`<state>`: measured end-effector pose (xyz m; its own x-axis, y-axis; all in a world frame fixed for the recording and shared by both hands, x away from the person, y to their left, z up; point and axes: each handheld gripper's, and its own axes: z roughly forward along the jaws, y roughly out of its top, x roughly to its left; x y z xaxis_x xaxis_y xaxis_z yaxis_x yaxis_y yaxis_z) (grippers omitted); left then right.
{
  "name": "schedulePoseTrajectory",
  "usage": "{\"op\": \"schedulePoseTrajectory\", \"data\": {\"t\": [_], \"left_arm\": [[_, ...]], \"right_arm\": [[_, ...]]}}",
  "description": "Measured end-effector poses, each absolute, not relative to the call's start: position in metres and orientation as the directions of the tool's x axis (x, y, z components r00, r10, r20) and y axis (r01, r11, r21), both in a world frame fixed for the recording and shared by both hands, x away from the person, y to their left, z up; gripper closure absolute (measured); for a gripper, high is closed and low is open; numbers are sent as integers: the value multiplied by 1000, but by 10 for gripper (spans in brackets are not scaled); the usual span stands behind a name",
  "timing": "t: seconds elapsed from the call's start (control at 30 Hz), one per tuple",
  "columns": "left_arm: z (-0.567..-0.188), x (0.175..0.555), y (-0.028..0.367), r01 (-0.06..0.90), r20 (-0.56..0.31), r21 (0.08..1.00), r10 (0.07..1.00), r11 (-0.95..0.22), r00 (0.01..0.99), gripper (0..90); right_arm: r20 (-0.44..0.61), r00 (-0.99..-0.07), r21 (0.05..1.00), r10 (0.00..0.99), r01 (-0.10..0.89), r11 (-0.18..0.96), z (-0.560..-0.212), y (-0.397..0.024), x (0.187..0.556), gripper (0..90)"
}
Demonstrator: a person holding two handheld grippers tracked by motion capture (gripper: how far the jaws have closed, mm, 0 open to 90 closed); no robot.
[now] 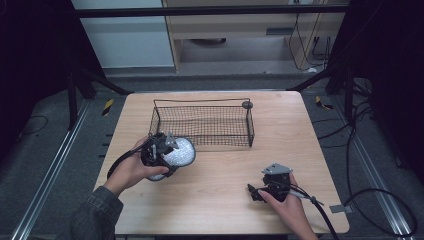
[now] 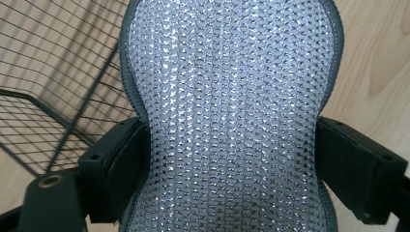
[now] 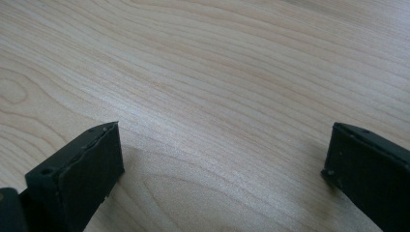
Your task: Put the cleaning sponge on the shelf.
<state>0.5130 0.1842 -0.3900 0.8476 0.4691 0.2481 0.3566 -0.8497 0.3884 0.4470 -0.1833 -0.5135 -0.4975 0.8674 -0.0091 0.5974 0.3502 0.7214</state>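
Silver mesh fabric with a dark grey binding makes up the pad (image 2: 232,116) under inspection; we cannot name the item more exactly. We find it clamped at its narrowed waist by the left gripper (image 1: 159,156), whose fingers (image 2: 113,169) press in on both edges. In the high view it sits at the near left corner of the black wire basket (image 1: 202,125), outside it and just beside the wall, seemingly held above the wooden surface (image 1: 225,170). We judge the pickup complete and the placing into the basket outstanding; the basket holds nothing we can see.

Orientation: in the left gripper view the pad's long axis runs straight out from the gripper, the wider end pointing away, with the basket wall to one side.

The right gripper (image 1: 260,192) rests low near the front right, fingers (image 3: 82,169) spread wide with bare wood between them.
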Motion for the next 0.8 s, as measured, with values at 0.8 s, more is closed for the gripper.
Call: {"op": "schedulePoseTrajectory", "data": {"t": [0.8], "left_arm": [[-355,532,185,284,354,388,426,-877,833,141]], "right_arm": [[-6,-491,721,871,602,344,-513,-183,447,4]]}}
